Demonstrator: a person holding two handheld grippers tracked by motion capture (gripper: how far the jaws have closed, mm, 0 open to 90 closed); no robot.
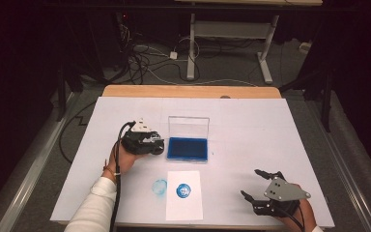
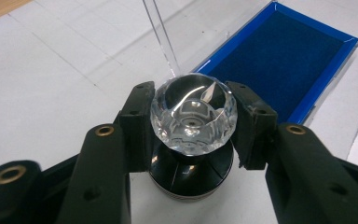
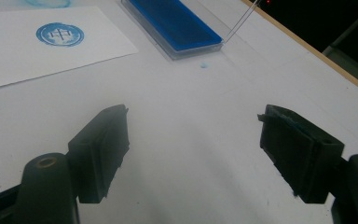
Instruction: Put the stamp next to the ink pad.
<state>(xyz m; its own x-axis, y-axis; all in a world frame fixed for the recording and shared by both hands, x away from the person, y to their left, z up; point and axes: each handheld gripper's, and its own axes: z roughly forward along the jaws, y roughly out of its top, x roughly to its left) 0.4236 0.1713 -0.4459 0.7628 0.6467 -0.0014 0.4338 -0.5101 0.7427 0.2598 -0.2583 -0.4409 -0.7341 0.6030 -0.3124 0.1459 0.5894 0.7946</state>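
Faceted clear-knobbed stamp [image 2: 193,119], felt ink pad [image 2: 284,65]

- The white desk [image 1: 251,121] is evenly lit from overhead, and the room around it is dark.
- Glare glints on the clear knob [image 2: 193,113].
- The close-ups are soft, with faint shadows.

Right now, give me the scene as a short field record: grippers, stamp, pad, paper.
left gripper: shut on the stamp, beside the ink pad's left edge
stamp: clear faceted knob on a dark base, held upright between the pads
right gripper: open, nothing between its jaws, near the table's front right
ink pad: blue, clear lid standing open behind it
paper: white sheet at the table's front, one round blue print on it
smudge: faint blue ring on the table, just left of the paper
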